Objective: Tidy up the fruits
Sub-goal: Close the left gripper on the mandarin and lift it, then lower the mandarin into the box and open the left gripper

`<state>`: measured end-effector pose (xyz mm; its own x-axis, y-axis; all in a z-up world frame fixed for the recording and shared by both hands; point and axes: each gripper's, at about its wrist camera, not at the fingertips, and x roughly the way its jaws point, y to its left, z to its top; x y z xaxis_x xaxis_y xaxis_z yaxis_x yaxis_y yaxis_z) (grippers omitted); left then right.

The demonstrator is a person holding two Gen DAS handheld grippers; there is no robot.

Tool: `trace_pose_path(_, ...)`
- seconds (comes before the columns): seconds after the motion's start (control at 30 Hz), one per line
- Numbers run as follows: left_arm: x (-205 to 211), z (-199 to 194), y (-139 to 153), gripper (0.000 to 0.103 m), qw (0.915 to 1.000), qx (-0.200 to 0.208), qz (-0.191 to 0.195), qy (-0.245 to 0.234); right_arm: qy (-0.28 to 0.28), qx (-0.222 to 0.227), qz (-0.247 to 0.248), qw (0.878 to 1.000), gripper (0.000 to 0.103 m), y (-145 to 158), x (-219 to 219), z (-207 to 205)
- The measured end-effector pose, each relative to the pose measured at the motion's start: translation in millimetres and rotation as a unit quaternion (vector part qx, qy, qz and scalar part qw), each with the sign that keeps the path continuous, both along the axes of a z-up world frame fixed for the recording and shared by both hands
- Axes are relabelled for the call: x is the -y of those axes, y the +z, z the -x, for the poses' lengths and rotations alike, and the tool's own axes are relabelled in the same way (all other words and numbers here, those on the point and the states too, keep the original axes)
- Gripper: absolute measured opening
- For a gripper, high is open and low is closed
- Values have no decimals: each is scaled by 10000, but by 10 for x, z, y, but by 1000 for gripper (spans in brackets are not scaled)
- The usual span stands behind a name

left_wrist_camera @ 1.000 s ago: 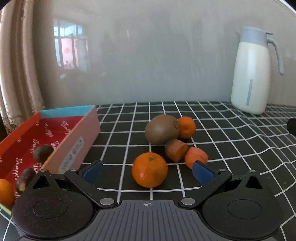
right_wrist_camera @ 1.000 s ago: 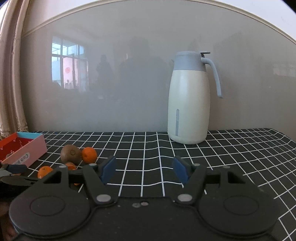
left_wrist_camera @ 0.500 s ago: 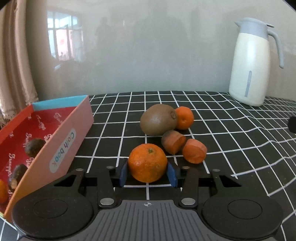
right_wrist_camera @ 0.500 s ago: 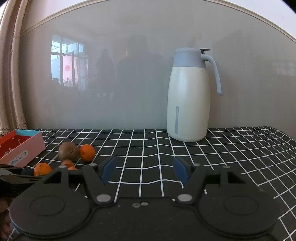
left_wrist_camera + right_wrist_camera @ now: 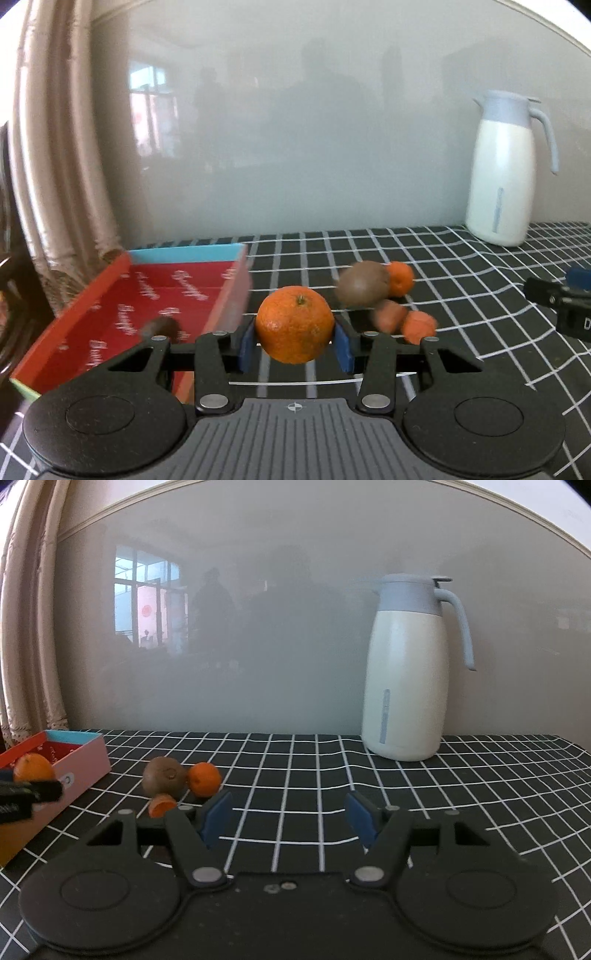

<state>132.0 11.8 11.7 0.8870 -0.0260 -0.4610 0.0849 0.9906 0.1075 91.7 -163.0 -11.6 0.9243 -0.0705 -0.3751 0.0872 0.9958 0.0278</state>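
The tangerine (image 5: pixel 294 325) was gripped btwn the blue fingers (image 5: pixel 245 348) of the left gripper (image 5: pixel 295 349), held clear of the table (image 5: pixel 461 295) just beside the right wall of the red box (image 5: pixel 110 306), w/ a dark fruit (image 5: pixel 161 328) seen inside. On the checked cloth behind lay a kiwi (image 5: pixel 362 283), a small tangerine (image 5: pixel 400 278) touching it, and two orange pieces (image 5: pixel 404 321) close by. The right gripper (image 5: pixel 288 818) was seen w/ fingers apart, nothing btwn them, over bare cloth. A white jug (image 5: pixel 406 672) stood at the wall, well apart.
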Motion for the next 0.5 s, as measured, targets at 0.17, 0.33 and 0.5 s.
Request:
trace_pose_path(0.17, -345, 36, 80, 44, 9994, 112, 8, 325, 95, -5, 40, 9999, 67, -12, -142, -30)
trace_pose_path(0.33, -718, 34, 66, 44, 9977, 142, 6, 668, 176, 13, 69, 9998, 67, -13, -254, -50)
trace_pose_path(0.5, -1042, -13, 17, 44, 9951, 120, 99, 980, 245, 3, 95, 9997, 67, -29, -369, -77)
